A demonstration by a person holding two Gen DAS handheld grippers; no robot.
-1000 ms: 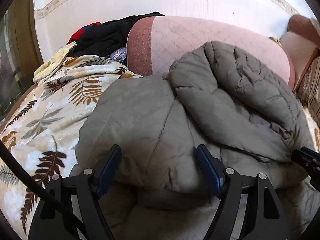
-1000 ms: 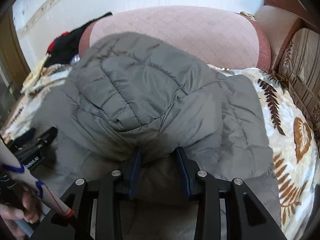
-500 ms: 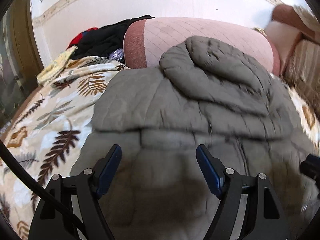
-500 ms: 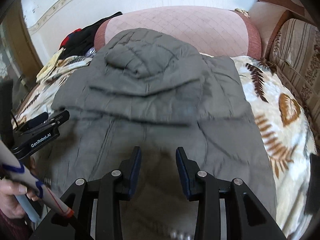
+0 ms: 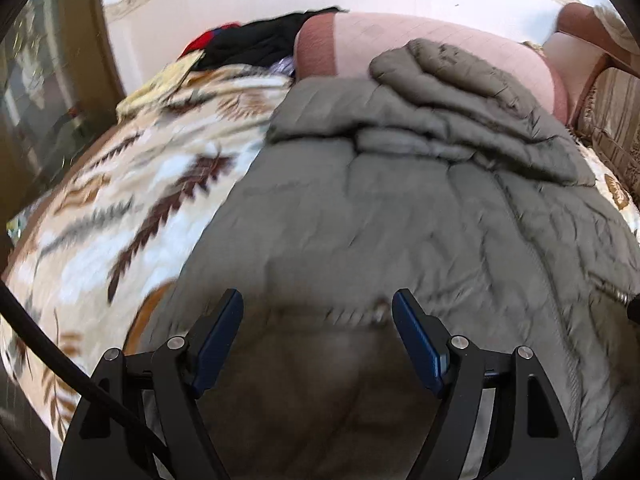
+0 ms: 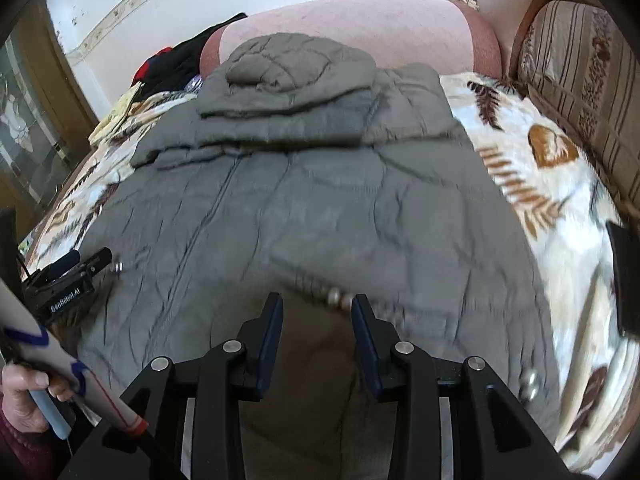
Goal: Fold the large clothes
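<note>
We are seeing the left gripper (image 5: 318, 306) and right gripper (image 6: 316, 306) wearing black frames, blue finger pads (image 5: 416, 340), silver screws (image 6: 401, 347); a black cable (image 5: 60, 360) is trailing leftward.

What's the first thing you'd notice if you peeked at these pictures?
A big puffy grey jacket fills the middle, spread over a blanket with brown leaf patterns, its hood bunched at the far end against a pink cushion. Up close, the blue-padded fingers of each hand-held gripper, left and right, stand open at the jacket's near hem.
</note>
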